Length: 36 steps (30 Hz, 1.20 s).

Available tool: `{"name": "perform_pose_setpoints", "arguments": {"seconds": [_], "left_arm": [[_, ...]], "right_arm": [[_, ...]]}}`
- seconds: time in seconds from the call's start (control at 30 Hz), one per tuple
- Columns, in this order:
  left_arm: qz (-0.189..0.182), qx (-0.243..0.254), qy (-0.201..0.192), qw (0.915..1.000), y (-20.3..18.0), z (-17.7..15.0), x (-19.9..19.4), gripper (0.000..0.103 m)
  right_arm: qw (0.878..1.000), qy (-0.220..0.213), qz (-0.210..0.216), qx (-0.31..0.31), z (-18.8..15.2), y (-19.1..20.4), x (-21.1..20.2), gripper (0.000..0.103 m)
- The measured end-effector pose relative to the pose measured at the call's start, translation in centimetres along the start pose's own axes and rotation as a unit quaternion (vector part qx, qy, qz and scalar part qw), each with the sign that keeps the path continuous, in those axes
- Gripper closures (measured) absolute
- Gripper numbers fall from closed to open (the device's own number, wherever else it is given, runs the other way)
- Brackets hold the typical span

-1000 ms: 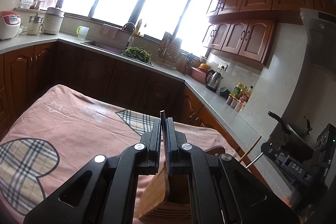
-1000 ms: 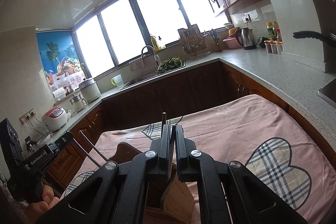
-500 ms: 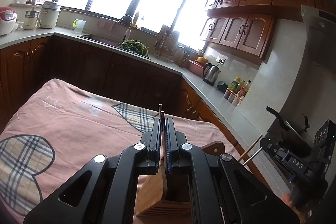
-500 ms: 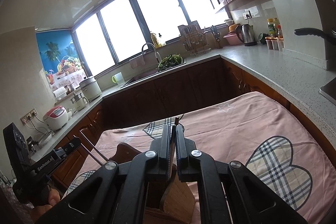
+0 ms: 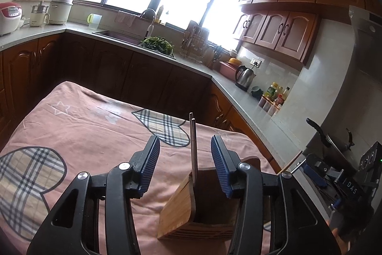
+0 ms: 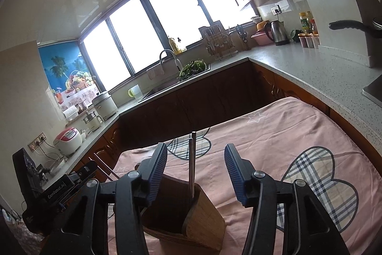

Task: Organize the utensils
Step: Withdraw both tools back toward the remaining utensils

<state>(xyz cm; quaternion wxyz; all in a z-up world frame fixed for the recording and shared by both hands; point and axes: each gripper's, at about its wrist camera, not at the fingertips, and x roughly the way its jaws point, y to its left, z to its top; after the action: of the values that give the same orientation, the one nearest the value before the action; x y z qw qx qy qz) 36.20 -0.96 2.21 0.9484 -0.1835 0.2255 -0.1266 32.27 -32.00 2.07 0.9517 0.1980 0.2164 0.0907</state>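
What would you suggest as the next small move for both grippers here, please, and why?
Probably draw both back. The left gripper and right gripper have just been opening; the chopsticks stand free between the pads in the wooden holder, touching neither.

A wooden utensil holder point(image 5: 191, 209) stands upright on the pink cloth-covered desk point(image 5: 78, 126), its top open, its light front face grooved; two thin metal chopsticks point(image 5: 193, 147) stand in it side by side, nearly vertical, their tips rising well above the rim, leaning against one inner wall.
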Motion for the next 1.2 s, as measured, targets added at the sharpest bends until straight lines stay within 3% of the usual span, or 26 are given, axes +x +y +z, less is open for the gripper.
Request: {"name": "perform_pose_setpoints", "arguments": {"seconds": [0.07, 0.17, 0.3, 0.77, 1.2], "left_arm": [[0.003, 0.000, 0.004, 1.0000, 0.0, -0.2, -0.4, 0.045], [0.013, 0.001, 0.010, 0.9999, 0.1, -0.6, -1.6, 0.024], [0.030, 0.010, 0.025, 0.9992, 0.2, -1.7, -3.6, 0.012], [0.062, -0.006, 0.103, 0.9927, 2.7, -7.4, -10.1, 0.012], [0.084, 0.008, 0.122, 0.9889, 2.5, -11.9, -14.8, 0.012]], "right_arm": [[1.000, -0.001, 0.006, 0.005, -0.1, 0.0, -0.4, 0.032], [1.000, -0.003, 0.014, 0.008, -0.3, 0.0, -1.3, 0.021], [1.000, -0.003, 0.025, 0.016, -1.0, -0.1, -2.9, 0.010], [0.999, 0.037, 0.012, 0.013, -5.4, -0.4, -9.2, 0.008], [0.997, 0.074, -0.012, 0.016, -10.8, -0.7, -13.1, 0.008]]}}
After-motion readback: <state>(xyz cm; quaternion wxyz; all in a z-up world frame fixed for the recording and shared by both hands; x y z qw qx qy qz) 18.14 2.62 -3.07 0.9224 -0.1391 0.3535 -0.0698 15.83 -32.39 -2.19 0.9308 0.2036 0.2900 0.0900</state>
